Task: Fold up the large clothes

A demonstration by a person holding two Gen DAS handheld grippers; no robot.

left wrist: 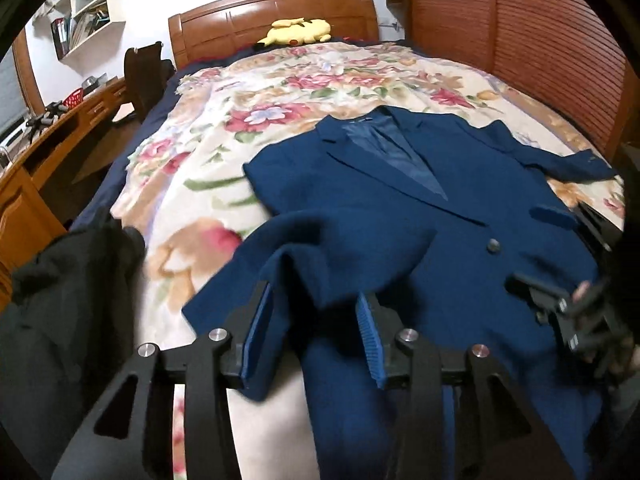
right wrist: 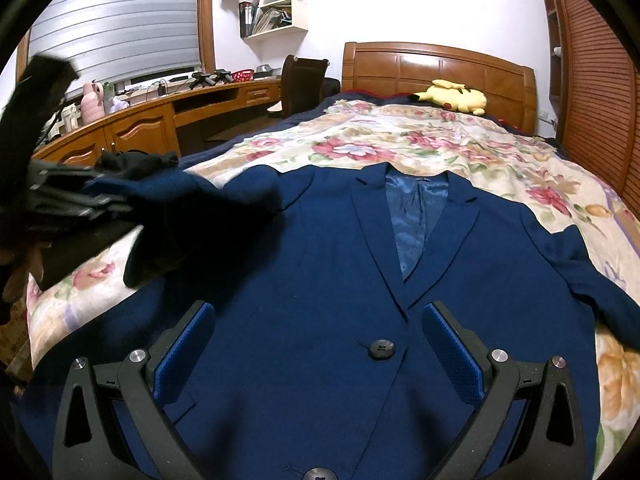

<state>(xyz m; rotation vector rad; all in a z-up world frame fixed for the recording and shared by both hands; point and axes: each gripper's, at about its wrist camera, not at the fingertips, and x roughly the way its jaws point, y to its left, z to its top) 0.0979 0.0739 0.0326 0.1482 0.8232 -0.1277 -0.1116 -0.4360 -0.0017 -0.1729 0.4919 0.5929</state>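
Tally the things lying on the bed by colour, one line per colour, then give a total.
Blue: 1, the jacket
Yellow: 1, the plush toy
Black: 1, the dark garment at the bed's edge
Total: 3

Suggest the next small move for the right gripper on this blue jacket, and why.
Probably carry the right gripper over to the outstretched sleeve and take it. Its jaws are open and empty above the jacket front, the other sleeve already lies across the front, and this one sprawls on the bedspread.
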